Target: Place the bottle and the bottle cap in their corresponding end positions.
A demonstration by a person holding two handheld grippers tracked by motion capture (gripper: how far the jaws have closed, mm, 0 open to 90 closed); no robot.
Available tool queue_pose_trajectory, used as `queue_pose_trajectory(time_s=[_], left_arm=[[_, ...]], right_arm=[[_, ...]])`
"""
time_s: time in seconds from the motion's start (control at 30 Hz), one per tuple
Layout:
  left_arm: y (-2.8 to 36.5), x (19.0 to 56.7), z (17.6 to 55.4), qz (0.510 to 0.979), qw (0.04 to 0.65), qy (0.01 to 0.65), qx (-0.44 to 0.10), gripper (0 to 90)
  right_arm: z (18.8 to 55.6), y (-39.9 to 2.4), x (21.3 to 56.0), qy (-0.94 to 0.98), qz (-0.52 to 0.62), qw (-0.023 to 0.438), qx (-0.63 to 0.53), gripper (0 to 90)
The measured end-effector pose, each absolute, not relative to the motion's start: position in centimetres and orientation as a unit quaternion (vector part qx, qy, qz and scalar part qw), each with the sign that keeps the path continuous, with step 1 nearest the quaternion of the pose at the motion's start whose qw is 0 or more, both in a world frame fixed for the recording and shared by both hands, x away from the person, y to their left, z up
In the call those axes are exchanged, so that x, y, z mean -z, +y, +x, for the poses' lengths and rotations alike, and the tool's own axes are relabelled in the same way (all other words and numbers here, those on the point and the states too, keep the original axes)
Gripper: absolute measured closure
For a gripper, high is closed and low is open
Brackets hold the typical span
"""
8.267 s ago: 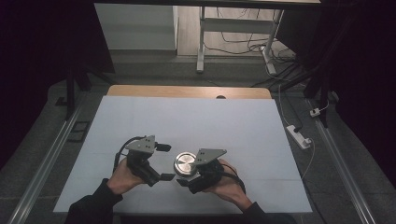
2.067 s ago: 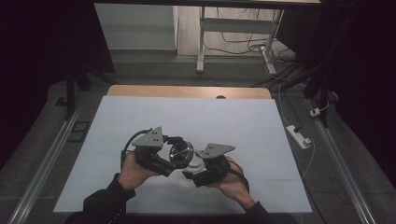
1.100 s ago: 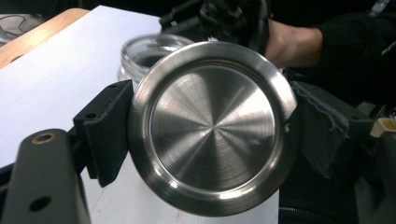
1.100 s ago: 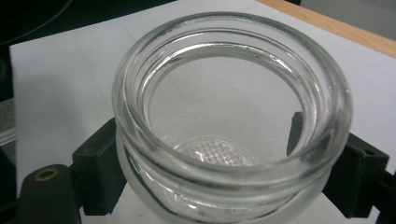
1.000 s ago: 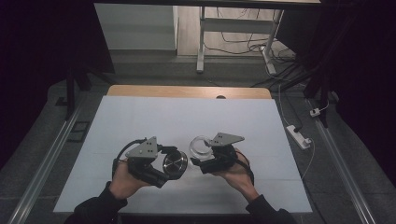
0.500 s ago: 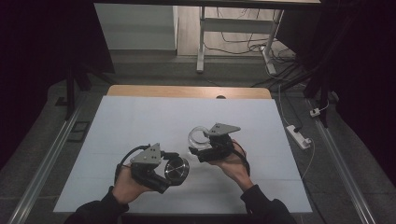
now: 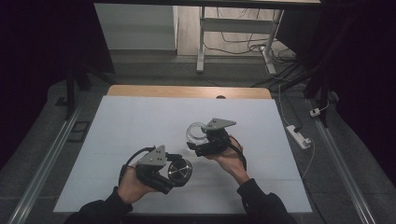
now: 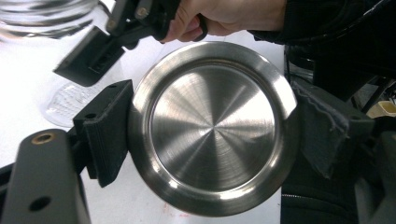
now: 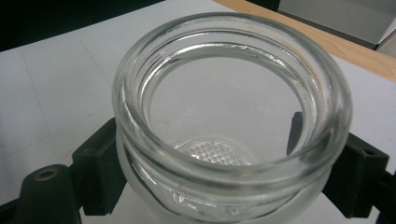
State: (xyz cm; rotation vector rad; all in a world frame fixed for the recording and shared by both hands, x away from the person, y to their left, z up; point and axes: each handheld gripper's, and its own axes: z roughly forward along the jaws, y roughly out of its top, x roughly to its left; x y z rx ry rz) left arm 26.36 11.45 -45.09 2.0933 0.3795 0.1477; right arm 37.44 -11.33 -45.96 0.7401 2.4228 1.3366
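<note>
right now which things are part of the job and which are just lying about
In the job:
- metal lid, clamped in the left tool
- glass jar, open and empty, clamped in the right tool

Lying about:
- white power strip on the floor
- cables under the far desk

Table point(image 7: 140, 116) with a white top and a bare wooden strip along its far edge, beyond both hand-held grippers. A small dark round spot point(image 7: 220, 97) sits on that strip, farther out than the right hand-held gripper point(image 7: 198, 142). Faint seams cross the white surface beneath the grippers
</note>
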Motion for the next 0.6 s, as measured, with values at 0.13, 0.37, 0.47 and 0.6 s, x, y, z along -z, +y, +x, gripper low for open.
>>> queue_pose_trajectory(time_s=[0.13, 0.37, 0.47, 0.6], left_arm=[[11.1, 45.6, 26.6, 0.863, 0.476, 0.155, -0.064, 19.4], [10.1, 46.8, 27.3, 0.872, 0.461, 0.154, -0.063, 19.4], [9.7, 47.3, 27.7, 0.876, 0.454, 0.151, -0.062, 19.4], [9.3, 47.9, 28.2, 0.879, 0.447, 0.152, -0.064, 19.4]], right_arm=[[37.9, -11.1, 46.0, 0.838, 0.258, 0.140, -0.461, 15.3], [38.9, -10.7, 46.2, 0.838, 0.259, 0.145, -0.458, 15.3], [39.4, -10.6, 46.3, 0.838, 0.261, 0.149, -0.455, 15.3], [40.1, -10.5, 46.7, 0.839, 0.264, 0.156, -0.450, 15.3]])
